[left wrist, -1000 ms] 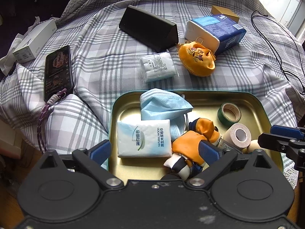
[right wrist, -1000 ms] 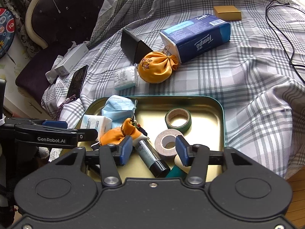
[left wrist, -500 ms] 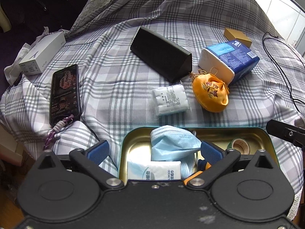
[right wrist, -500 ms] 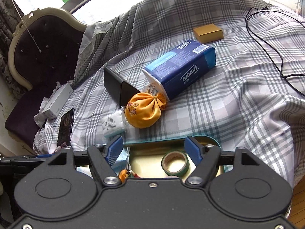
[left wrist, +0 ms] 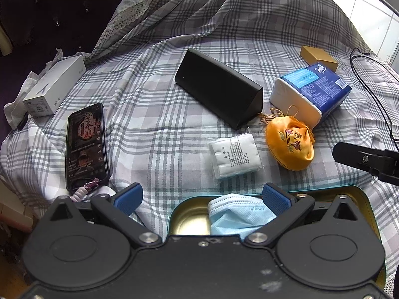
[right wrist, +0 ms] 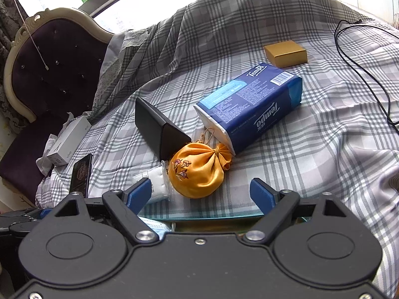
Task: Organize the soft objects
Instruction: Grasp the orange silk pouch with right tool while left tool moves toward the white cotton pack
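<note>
An orange embroidered pouch (left wrist: 290, 147) (right wrist: 197, 174) lies on the plaid cloth beside a white cotton-pad packet (left wrist: 235, 155) (right wrist: 155, 182) and a blue Tempo tissue pack (left wrist: 309, 89) (right wrist: 251, 104). A green-rimmed metal tray (left wrist: 189, 220) (right wrist: 199, 215) holds a blue face mask (left wrist: 239, 218). My left gripper (left wrist: 202, 198) is open and empty, above the tray's near edge. My right gripper (right wrist: 202, 191) is open and empty, just in front of the pouch; one of its fingers (left wrist: 349, 155) shows in the left wrist view.
A black triangular case (left wrist: 219, 88) (right wrist: 159, 129), a phone (left wrist: 86, 144) (right wrist: 81, 174), a white box (left wrist: 54, 86) (right wrist: 68, 140), a gold box (left wrist: 318, 56) (right wrist: 285, 53) and a black cable (left wrist: 369, 82) (right wrist: 359, 72) lie on the cloth. A purple chair (right wrist: 49, 69) stands at the left.
Both grippers have pulled back and tilted up away from the tray. Most of the tray's contents have dropped out of view. Both stay open.
</note>
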Available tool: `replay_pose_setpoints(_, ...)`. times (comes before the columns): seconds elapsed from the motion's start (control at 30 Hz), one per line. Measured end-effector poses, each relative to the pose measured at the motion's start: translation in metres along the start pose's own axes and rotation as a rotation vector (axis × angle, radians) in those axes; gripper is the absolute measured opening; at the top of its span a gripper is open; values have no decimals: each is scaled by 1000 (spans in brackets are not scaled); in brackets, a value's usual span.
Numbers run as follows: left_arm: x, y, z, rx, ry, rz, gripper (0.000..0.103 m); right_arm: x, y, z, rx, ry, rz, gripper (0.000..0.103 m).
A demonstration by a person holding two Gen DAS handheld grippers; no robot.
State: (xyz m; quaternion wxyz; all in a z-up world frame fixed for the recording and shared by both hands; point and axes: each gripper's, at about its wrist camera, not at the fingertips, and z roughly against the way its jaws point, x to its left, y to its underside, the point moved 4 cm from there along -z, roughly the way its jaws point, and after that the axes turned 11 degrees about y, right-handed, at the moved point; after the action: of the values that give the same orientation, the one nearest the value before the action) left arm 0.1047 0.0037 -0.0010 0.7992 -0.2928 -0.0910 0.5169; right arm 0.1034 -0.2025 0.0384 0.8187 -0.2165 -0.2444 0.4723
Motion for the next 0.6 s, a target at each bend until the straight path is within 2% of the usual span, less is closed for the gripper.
replay_pose_setpoints(0.1,7,-6,-5,1,-1,6,102,2,-2,-11,22,33,-28,83)
replay_pose_setpoints(0.6,31,-16,-39,60,5,12,102,21,-12,-70,126,66,-40,83)
